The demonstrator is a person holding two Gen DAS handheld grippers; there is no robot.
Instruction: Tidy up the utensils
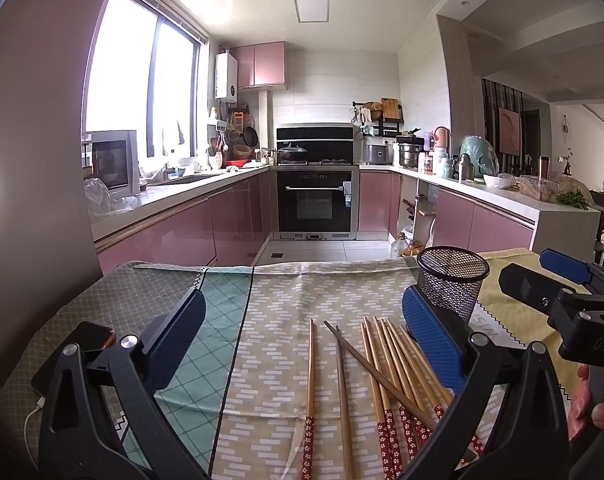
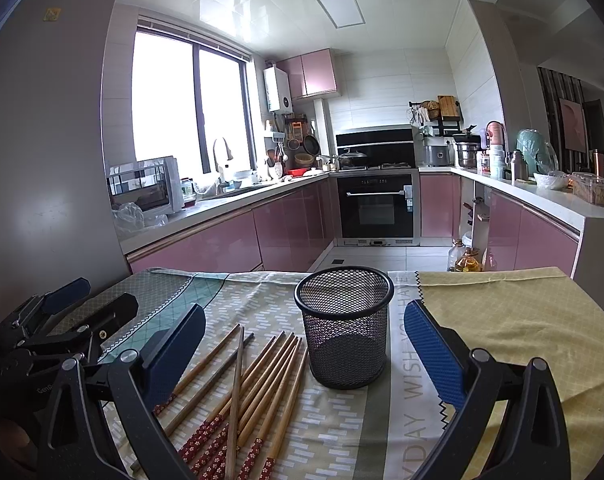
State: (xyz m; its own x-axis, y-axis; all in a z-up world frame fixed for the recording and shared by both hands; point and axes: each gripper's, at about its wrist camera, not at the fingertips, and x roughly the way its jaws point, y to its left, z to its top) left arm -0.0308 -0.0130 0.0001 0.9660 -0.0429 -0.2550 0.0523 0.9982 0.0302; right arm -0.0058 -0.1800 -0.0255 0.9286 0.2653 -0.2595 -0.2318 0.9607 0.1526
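Note:
Several wooden chopsticks (image 1: 385,376) with red flowered ends lie loose on the patterned tablecloth (image 1: 278,304); they also show in the right wrist view (image 2: 258,380). A black mesh holder (image 2: 345,330) stands upright and empty just right of them, and shows in the left wrist view (image 1: 452,282). My left gripper (image 1: 302,320) is open above the chopsticks, holding nothing. My right gripper (image 2: 303,330) is open and empty, its fingers on either side of the holder but nearer the camera. The right gripper shows at the right of the left wrist view (image 1: 557,280).
A phone (image 1: 76,354) with a white cable lies on the cloth at the left. The table's far edge (image 2: 262,274) drops to the kitchen floor, with oil bottles (image 2: 465,260) beyond. A grey fridge wall (image 2: 42,140) stands close on the left.

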